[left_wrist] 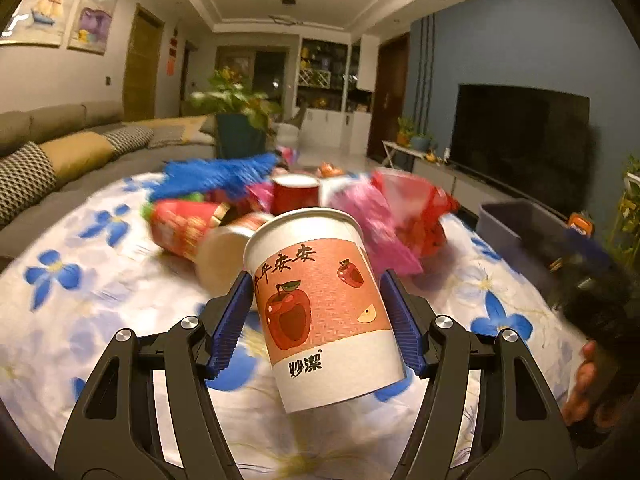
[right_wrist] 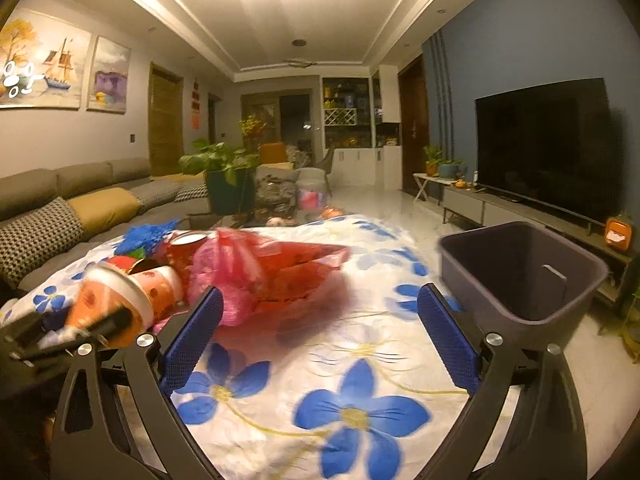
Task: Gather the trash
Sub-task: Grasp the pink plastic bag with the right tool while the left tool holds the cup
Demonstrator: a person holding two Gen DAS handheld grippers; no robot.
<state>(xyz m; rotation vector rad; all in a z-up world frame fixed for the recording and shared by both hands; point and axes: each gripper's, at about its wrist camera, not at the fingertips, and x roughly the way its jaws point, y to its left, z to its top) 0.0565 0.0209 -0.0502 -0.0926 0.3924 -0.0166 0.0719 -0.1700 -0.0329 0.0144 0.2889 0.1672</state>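
- Blue-padded and closed on a paper cup (left_wrist: pixel 320 304), the left gripper (left_wrist: pixel 318 316) has a pad pressed to each side of the cup's printed band; the cup is lifted clear of the floral tablecloth (left_wrist: pixel 80 320), its open rim tipped up and away from the camera and its long axis leaning a little to the left.
- Over on the right, the right gripper (right_wrist: pixel 320 336) stands with jaws wide apart and nothing between them, hovering above the tablecloth.
- Trash still to collect sits in a pile (left_wrist: pixel 280 204) behind the held cup: another cup lying on its side, a red cup, pink and red wrappers and something blue and fringed. Motion blur makes the separate pieces hard to tell apart.
- Grey and open-topped, the bin (right_wrist: pixel 524 276) stands at the table's right edge. From the held cup it lies forward and to the right, with the right gripper between the two.
- My judgement: the coming move is a carry rightward across the table, so the left arm has the longer reach, while the empty right gripper is much the nearer to the bin and well placed for the pile's nearest wrapper (right_wrist: pixel 264 276).
- Tipping the cup rim-down over the bin should release it cleanly.
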